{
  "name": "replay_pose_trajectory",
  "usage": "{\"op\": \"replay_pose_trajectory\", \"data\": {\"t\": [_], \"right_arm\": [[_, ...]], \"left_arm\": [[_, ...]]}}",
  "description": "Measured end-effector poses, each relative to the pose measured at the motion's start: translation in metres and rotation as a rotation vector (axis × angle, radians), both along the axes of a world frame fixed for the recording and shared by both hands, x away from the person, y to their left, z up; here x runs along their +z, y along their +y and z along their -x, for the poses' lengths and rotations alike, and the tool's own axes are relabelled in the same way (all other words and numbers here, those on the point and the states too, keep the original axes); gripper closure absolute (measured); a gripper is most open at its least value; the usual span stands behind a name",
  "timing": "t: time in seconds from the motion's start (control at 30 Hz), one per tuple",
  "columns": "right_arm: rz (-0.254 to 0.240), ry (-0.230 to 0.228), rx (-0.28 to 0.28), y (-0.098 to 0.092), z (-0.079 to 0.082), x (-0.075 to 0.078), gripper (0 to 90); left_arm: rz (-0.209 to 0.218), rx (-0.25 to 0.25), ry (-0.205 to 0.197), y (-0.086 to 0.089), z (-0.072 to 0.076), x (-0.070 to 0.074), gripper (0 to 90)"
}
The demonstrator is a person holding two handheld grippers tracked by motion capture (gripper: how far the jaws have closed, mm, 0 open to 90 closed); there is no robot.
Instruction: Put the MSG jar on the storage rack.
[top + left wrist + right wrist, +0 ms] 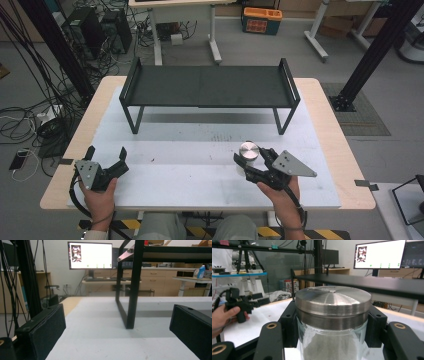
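gripping a glass jar (pixel 248 159) near the right front of the table (pixel 330 150), your right gripper (pixel 252 162) has its jaws closed against the jar's sides, just under the lid (pixel 333 300). the hold looks chosen to keep the jar upright and steady, likely ahead of a lift toward the black shelf (pixel 210 86) standing at the far side. the jar stands on the white mat (pixel 200 175), well apart from the shelf's thin legs. its lid is brushed metal, round and slightly domed, with a small bump at its centre; the wall below is clear glass, a little frosted or dusty. the gripper's black pads (pixel 375 325) press flat against the curved glass on both sides. your left gripper (pixel 106 162) rests at the near left of the mat with its jaws wide apart and nothing between them, seemingly waiting its turn. the shelf is flat, matte and dark, with raised rails at both ends. smooth glass could slip if the grip eases.
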State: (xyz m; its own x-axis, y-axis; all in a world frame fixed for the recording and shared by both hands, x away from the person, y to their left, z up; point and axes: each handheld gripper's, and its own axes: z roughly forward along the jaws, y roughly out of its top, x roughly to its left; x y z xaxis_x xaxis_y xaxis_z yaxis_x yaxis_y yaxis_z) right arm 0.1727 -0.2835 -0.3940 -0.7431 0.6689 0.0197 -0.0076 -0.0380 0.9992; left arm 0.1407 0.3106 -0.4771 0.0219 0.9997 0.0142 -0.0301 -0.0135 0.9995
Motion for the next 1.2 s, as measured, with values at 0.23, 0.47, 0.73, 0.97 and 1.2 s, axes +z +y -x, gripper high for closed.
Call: {"op": "replay_pose_trajectory", "data": {"t": [0.23, 0.47, 0.73, 0.97, 1.2], "right_arm": [[0.003, -0.035, 0.016, 0.007, -0.011, 0.031, 42.4], [0.011, -0.032, 0.020, 0.015, -0.023, 0.053, 42.4], [0.008, -0.040, 0.030, 0.026, -0.039, 0.073, 42.4], [-0.006, -0.050, 0.031, 0.033, -0.052, 0.087, 42.4], [0.017, -0.053, 0.018, 0.041, -0.067, 0.102, 42.3]], "left_arm": [[0.001, -0.001, -0.001, 0.000, 0.000, 0.000, 0.7], [-0.001, -0.001, -0.002, 0.000, 0.000, 0.000, 0.7], [-0.002, -0.002, -0.002, 0.001, 0.000, 0.000, 0.7], [-0.002, -0.003, -0.004, 0.001, 0.000, -0.001, 0.7], [-0.002, -0.006, -0.006, 0.001, 0.000, -0.001, 0.8]]}}
